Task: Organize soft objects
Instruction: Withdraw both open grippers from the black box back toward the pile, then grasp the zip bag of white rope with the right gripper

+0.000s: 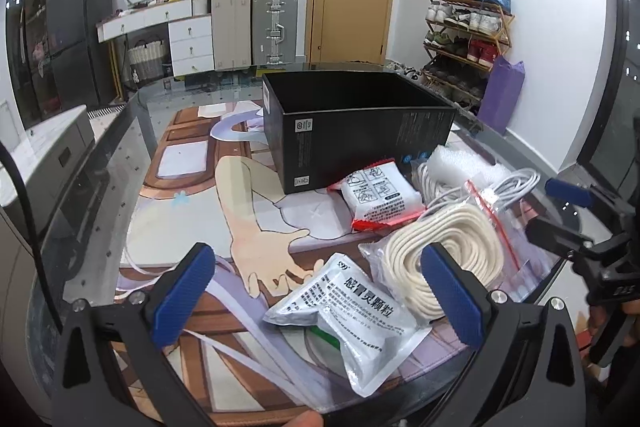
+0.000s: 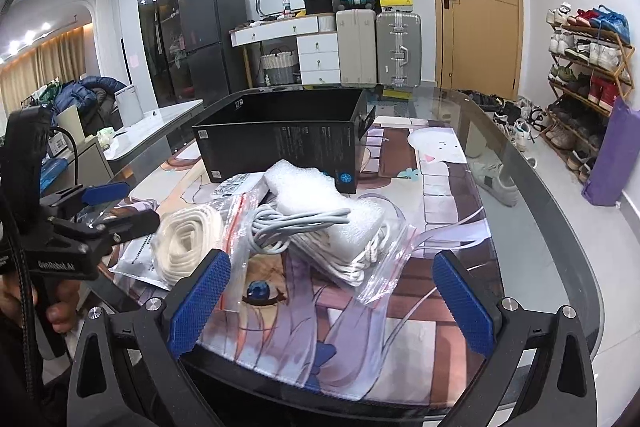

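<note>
An open black box [image 1: 360, 123] stands on the printed table mat [image 1: 192, 211]; it also shows in the right wrist view [image 2: 280, 131]. In front of it lie a silver medicine pouch [image 1: 348, 311], a red-edged white packet [image 1: 380, 197], a bagged cream rope coil [image 1: 448, 255], a grey cable in a zip bag [image 2: 296, 223] and white foam [image 2: 316, 191]. My left gripper [image 1: 320, 299] is open, just above the silver pouch. My right gripper [image 2: 332, 295] is open and empty, near the zip bag's front edge.
The glass table edge [image 2: 560, 239] curves on the right, with a shoe rack [image 2: 588, 75] and purple bag [image 2: 612, 155] beyond. Suitcases [image 2: 380, 39] and a white desk [image 2: 288, 27] stand by the far wall. A white sneaker [image 2: 496, 179] shows under the glass.
</note>
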Motion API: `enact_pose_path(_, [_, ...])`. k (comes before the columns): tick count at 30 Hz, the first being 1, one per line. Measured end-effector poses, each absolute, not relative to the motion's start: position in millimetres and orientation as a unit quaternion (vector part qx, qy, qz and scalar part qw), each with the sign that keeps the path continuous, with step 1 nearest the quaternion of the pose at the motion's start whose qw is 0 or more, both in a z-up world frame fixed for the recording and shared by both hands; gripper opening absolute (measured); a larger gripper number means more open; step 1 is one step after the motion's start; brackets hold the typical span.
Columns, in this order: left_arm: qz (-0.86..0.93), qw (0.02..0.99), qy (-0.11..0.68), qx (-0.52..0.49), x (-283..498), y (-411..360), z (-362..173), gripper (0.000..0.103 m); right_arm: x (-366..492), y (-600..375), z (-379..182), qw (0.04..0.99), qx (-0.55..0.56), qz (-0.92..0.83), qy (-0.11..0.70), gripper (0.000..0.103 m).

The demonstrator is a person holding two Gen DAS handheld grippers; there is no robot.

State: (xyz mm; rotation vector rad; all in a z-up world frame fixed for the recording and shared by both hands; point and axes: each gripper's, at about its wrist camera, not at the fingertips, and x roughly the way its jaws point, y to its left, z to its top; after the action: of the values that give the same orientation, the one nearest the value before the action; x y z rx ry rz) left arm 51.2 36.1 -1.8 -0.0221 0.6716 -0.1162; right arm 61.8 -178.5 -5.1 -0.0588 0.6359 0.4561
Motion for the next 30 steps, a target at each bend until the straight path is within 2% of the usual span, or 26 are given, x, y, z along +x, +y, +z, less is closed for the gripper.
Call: enact_pose_path(30, [-0.037, 0.935, 0.353, -0.014, 50.8, 44.3, -19.5, 0.103, 58.4, -140.9, -17.0, 0.905, -0.021, 0.272, 0.327, 0.102])
